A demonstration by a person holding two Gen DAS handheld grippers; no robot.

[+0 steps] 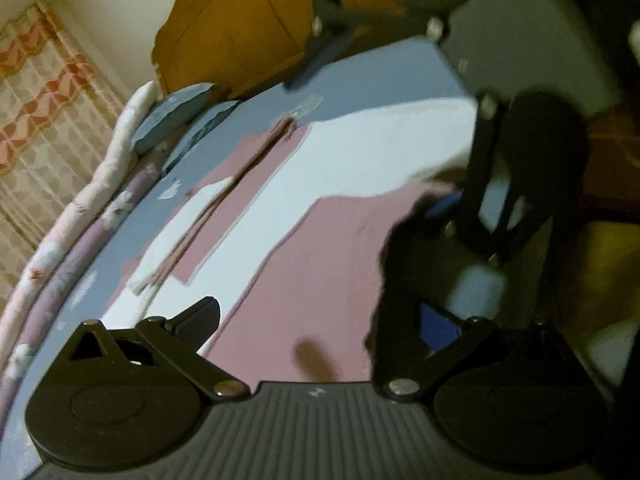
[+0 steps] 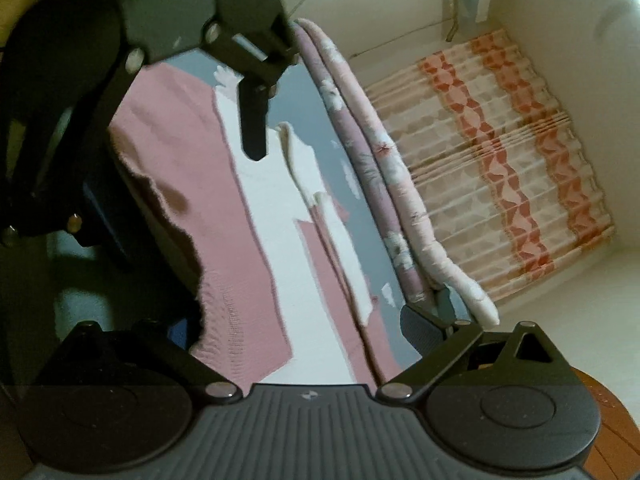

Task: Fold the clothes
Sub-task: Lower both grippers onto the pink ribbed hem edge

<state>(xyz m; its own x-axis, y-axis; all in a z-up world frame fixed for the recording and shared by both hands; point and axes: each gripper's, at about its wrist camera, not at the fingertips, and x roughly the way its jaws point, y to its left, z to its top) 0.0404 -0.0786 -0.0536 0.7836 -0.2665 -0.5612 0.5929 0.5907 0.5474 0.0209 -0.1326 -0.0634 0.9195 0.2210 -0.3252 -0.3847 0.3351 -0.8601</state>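
Bed [image 1: 360, 80] as landmark: pink-and-white garment [image 1: 304, 216] spread flat on its blue sheet, sleeves partly folded in. Left gripper [image 1: 304, 320] and right gripper [image 2: 304, 312] over the garment's near hem, jaws apart, holding nothing. Judged mid-fold; next, pinch hem corners.

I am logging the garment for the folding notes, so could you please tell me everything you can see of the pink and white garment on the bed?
The pink and white garment lies spread flat on the blue floral bedsheet. It looks like a soft knit in broad pink and white blocks, with a ribbed pink edge in the right wrist view. One pink edge hangs off the mattress side. Blur hides whether either gripper touches it.
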